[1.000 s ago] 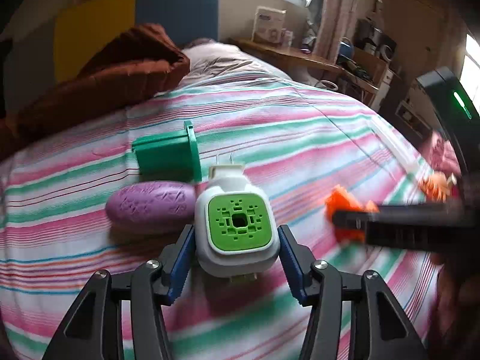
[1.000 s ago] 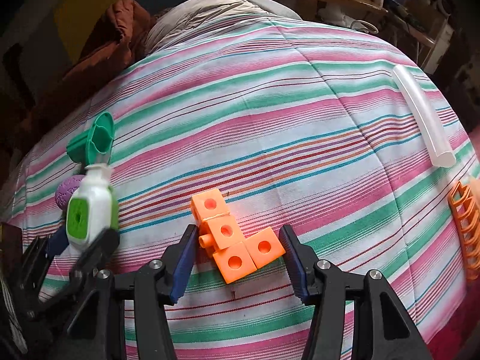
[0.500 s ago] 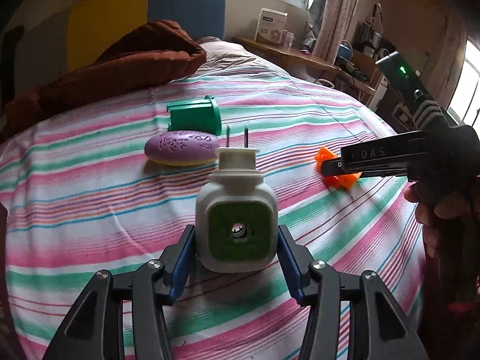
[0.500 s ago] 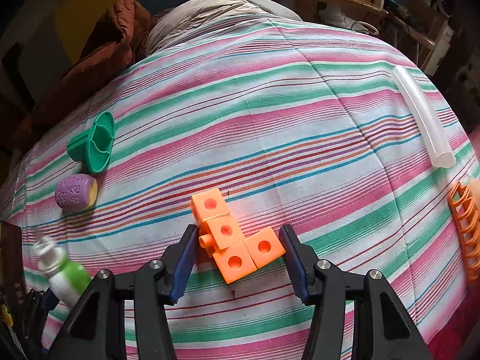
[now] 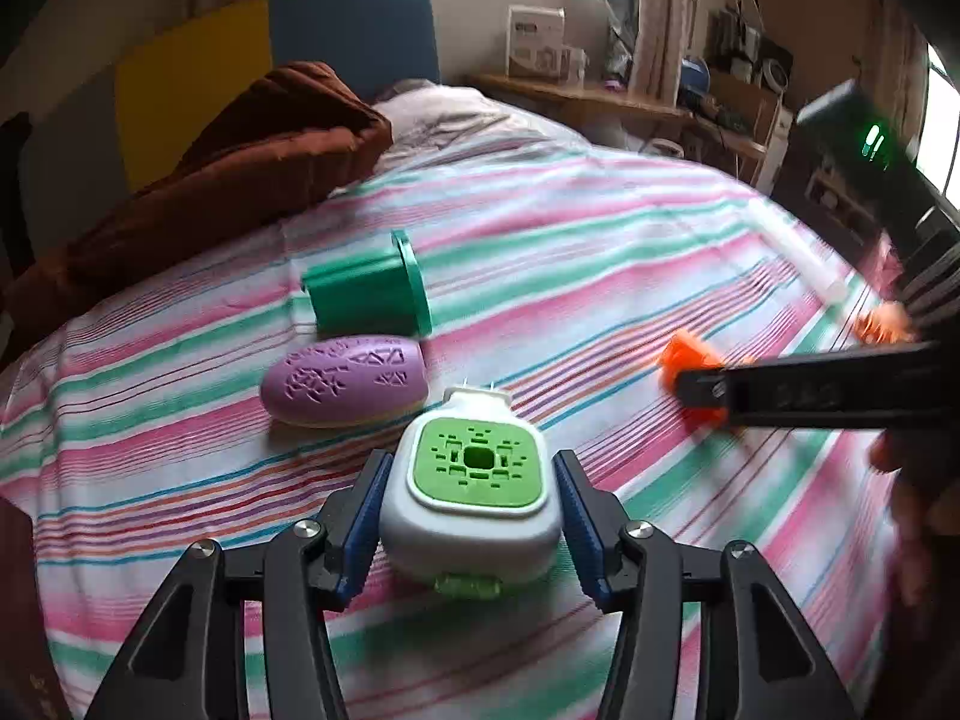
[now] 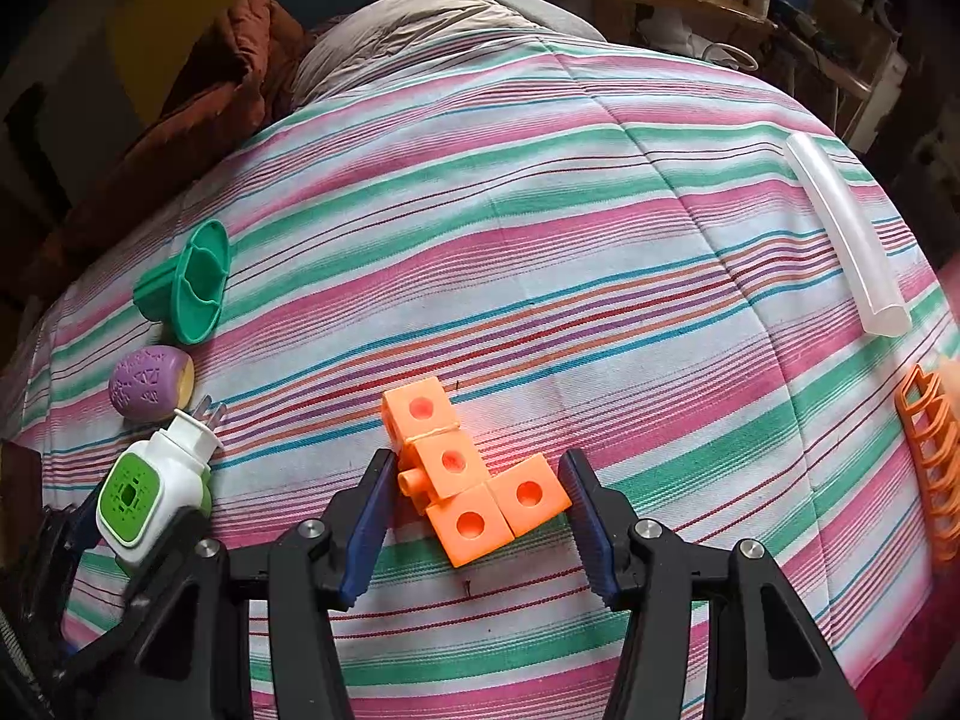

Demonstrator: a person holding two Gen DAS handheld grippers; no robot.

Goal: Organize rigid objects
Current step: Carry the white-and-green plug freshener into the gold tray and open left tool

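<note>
Half a second ago the left gripper (image 5: 472, 516) had the white and green plug-in unit (image 5: 471, 483) well back from the other items, and in the right wrist view it sat at the lower left corner. Now it is forward again, its two prongs pointing at the purple oval piece (image 5: 345, 381), very near it but seemingly apart. Its green vented face tilts up toward the camera. The blue pads press on both white sides of the unit, so the left tool is clamped on it. It looks raised off the cover, though that cannot be told for sure.

The right gripper (image 6: 477, 513) has not shifted. Its jaws stand apart around the orange block cluster (image 6: 462, 474), which lies on the striped bedcover (image 6: 540, 240). There is a sliver of gap at each pad, so nothing is gripped.

The green flanged cup (image 5: 369, 297) lies on its side just behind the purple piece, touching or nearly so; these three crowd the left part of the bed. Between them and the orange blocks runs an open band of cover. Beyond it, the middle of the bed is wide open up to the brown quilt (image 5: 240, 180). At the right edge lie the clear tube (image 6: 846, 234) and an orange rack (image 6: 930, 462), well apart from the blocks.
</note>
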